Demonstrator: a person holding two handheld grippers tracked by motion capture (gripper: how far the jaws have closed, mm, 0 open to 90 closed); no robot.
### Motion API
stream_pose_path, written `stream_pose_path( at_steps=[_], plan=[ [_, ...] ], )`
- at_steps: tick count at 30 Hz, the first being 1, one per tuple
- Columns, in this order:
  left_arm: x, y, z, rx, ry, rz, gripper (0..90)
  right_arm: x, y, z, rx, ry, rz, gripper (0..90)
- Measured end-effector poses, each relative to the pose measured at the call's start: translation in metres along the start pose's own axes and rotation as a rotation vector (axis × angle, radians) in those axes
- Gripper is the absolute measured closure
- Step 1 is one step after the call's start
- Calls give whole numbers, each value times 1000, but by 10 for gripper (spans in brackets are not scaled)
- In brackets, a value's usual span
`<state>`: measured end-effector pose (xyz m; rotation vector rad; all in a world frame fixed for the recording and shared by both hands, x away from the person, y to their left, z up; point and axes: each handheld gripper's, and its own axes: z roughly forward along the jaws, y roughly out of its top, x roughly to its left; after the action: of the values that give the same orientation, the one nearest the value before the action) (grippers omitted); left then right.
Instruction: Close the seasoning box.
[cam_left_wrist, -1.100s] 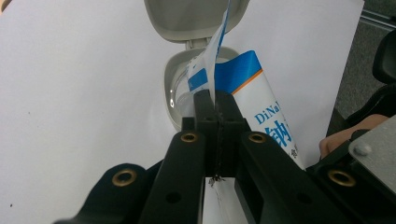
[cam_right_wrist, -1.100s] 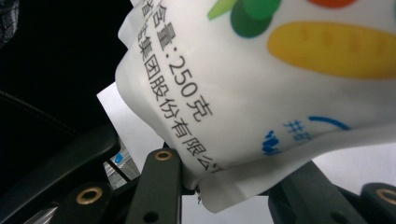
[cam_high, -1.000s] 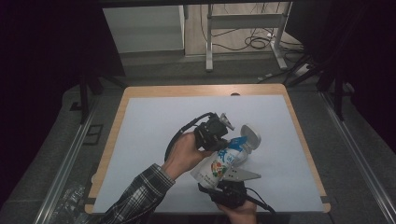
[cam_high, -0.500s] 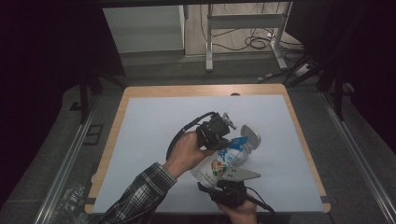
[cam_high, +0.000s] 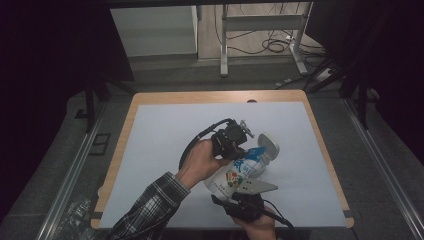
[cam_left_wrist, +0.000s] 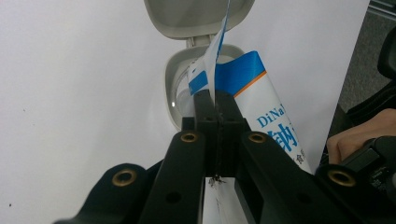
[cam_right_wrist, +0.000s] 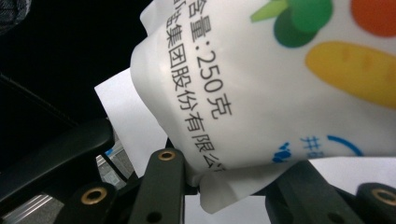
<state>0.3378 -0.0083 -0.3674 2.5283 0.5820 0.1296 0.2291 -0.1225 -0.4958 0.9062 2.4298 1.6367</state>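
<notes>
While tilted, pouch (cam_high: 235, 175) sits pinched between fingers (cam_left_wrist: 205, 112).

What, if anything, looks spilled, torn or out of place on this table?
Nothing spilled. The white bag is held tilted between the two tongs, its blue top over a small grey container with its lid flipped open. The left tongs pinch a thin strip of the bag's top edge; whether that is a tear is unclear.

The right gripper (cam_right_wrist: 233, 186) is clamped on the bottom end of a white plastic bag (cam_right_wrist: 261, 93), whose crimped edge sticks out between the two black jaws. The bag bears black printed characters and coloured vegetable pictures, and white desk (cam_right_wrist: 126, 126) surface lies behind its lower left corner.
</notes>
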Motion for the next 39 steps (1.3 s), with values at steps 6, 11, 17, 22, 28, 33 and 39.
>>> stream_pose_path(
  at_steps=[6,11,17,22,28,33,39],
  plan=[
    [3,6,1,45,-20,3,900,0,2,0,-3,2,-10,735],
    [6,12,3,86,-36,7,900,1,3,0,-3,2,-15,736],
    [7,17,5,117,-39,7,900,1,5,0,-5,-3,-36,738],
    [8,19,6,131,-38,11,900,2,6,0,-5,-4,-40,739],
    [8,21,7,141,-32,7,900,1,7,0,-12,-5,-43,740],
    [8,22,8,143,-29,7,900,1,8,1,-14,-6,-44,740],
    [8,22,8,144,-22,9,900,1,10,2,-17,-11,-47,741]
  ],
)
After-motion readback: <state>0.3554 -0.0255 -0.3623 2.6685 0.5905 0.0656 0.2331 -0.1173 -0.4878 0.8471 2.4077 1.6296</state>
